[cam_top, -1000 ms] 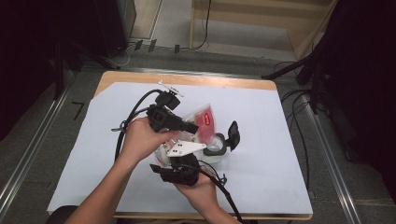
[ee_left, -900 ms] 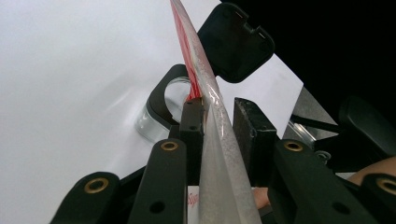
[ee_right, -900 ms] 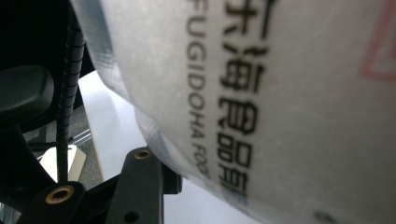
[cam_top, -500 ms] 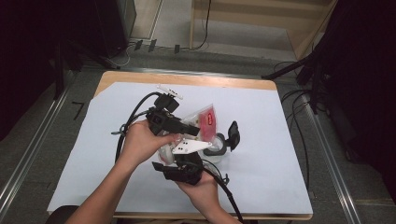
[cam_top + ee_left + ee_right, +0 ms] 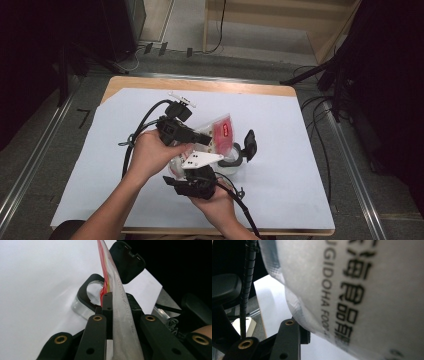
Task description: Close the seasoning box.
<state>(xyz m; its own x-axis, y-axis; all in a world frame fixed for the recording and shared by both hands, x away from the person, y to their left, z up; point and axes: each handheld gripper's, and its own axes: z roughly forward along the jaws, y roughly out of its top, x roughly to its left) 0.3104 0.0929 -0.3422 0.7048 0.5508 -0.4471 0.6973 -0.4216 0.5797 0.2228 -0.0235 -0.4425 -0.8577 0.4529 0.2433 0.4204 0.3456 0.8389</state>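
Clear plastic bag (image 5: 216, 131) pinched edge-on in closing left tool (image 5: 205, 139), right tool (image 5: 192, 170) gripping its bottom.

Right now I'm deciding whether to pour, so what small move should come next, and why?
Probably tip the pouch slightly further over the clear container. The left tool has just been closing and pinches the pouch's edge, the right tool supports its lower end, and the container's black lid stands flipped open beneath the red end.
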